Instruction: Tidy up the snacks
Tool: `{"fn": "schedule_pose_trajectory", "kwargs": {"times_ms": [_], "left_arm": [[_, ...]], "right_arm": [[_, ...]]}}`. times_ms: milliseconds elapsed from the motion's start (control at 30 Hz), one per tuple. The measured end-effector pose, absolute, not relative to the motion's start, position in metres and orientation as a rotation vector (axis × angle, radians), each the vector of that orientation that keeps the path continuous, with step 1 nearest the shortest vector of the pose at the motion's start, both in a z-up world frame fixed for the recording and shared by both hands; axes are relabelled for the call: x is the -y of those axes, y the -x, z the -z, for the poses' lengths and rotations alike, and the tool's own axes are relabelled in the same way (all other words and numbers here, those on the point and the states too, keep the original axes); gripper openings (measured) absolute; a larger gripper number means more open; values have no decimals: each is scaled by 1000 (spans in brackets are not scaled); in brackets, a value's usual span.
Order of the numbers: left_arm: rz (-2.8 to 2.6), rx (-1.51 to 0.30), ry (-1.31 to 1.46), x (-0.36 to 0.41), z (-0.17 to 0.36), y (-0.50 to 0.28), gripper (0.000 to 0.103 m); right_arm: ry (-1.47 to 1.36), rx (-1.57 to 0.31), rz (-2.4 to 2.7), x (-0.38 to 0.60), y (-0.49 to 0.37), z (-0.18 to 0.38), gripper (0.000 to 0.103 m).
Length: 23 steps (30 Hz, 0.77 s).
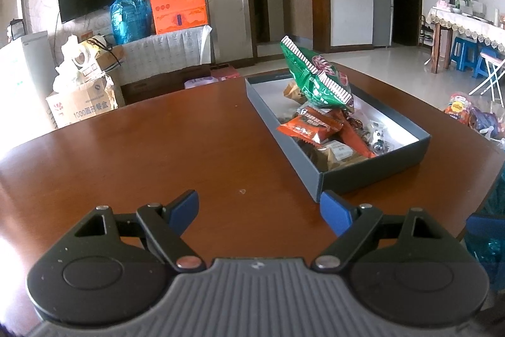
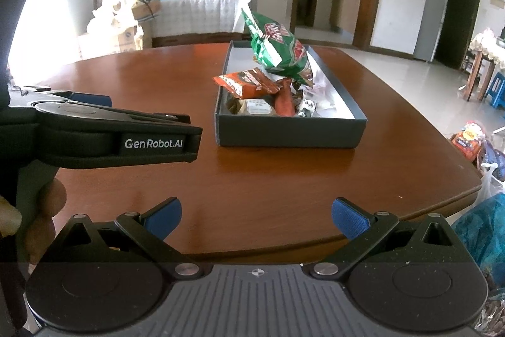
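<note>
A dark grey open box (image 1: 372, 171) (image 2: 290, 133) stands on the round brown table (image 1: 157, 147) (image 2: 252, 179). It holds several snacks: a green bag (image 1: 318, 78) (image 2: 277, 49) propped up on top, an orange-brown packet (image 1: 311, 125) (image 2: 249, 81), and small wrapped pieces. My left gripper (image 1: 258, 210) is open and empty, low over the table, with the box's near corner by its right finger. My right gripper (image 2: 256, 215) is open and empty at the table's near edge, in front of the box. The left gripper's body (image 2: 104, 135) shows at the left of the right wrist view.
More snack bags (image 1: 467, 112) (image 2: 470, 138) lie on the floor to the right of the table. Cardboard boxes (image 1: 85, 103), a blue bag and an orange box stand behind the table by the TV wall. A blue-green bag (image 2: 479, 229) hangs near the table's right edge.
</note>
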<state>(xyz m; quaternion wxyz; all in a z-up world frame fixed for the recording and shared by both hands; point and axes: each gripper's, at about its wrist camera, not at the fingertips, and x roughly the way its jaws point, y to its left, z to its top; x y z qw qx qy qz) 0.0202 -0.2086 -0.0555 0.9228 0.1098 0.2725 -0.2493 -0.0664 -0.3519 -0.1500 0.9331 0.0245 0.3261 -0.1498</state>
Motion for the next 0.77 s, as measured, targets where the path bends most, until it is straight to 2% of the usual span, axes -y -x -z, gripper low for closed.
{"fn": "schedule_pose_trajectory", "kwargs": {"times_ms": [767], "left_arm": [[547,-542,-222,212,60,-18,85]], "right_arm": [[-50,-652,305,353,67,147,103]]}}
